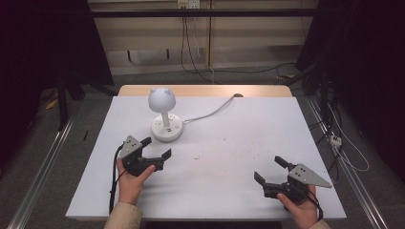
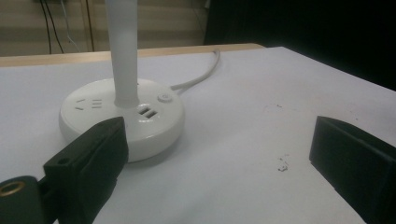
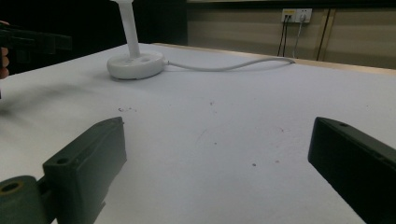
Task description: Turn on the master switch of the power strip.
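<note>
Near the lamp (image 1: 165, 117) at the tabletop's (image 1: 229, 143) far left, the left hand-held gripper (image 1: 157, 149) gapes wide, gripping nothing; at the near right, the right hand-held gripper (image 1: 270, 170) is equally wide and empty.

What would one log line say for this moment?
left hand-held gripper: open, near lamp | right hand-held gripper: open, apart | lamp: untouched

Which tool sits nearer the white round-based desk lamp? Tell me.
Left. The left tool sits just in front of the white round-based desk lamp, jaws open; the right tool rests far off, near the table's right front corner.
</note>
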Demonstrator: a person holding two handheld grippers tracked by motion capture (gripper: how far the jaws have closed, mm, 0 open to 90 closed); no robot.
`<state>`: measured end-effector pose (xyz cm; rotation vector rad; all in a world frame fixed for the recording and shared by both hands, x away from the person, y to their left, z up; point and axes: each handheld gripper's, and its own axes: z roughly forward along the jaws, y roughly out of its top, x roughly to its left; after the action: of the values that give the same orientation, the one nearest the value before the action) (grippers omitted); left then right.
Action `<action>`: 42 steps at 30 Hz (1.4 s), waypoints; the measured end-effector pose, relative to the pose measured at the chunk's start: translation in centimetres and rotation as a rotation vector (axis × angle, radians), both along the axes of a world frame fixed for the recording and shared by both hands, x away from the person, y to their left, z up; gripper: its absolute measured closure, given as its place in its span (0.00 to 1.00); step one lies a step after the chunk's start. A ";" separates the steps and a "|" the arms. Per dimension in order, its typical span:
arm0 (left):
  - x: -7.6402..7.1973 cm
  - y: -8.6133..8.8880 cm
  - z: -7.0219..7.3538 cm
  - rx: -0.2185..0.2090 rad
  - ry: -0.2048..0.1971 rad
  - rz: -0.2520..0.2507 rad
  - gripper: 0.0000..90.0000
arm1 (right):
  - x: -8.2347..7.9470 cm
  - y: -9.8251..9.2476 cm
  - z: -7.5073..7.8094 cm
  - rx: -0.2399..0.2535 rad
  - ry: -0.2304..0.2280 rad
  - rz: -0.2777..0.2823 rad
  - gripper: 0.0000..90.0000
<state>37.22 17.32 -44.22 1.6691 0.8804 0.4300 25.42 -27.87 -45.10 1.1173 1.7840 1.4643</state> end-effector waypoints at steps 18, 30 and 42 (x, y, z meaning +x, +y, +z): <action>1.9 -2.1 -0.1 0.008 0.025 -0.013 0.07 | -0.1 0.0 0.1 0.003 -0.002 0.004 0.04; 3.1 -3.5 -0.1 0.012 0.017 -0.021 0.15 | -0.1 0.0 0.1 0.007 -0.005 0.007 0.04; 4.0 -4.5 -0.1 0.053 0.014 0.029 0.35 | -0.1 0.0 0.2 0.006 -0.012 0.008 0.04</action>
<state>41.19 12.79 -44.36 1.7110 0.9112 0.4659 25.28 -27.87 -44.86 1.1040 1.7790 1.4784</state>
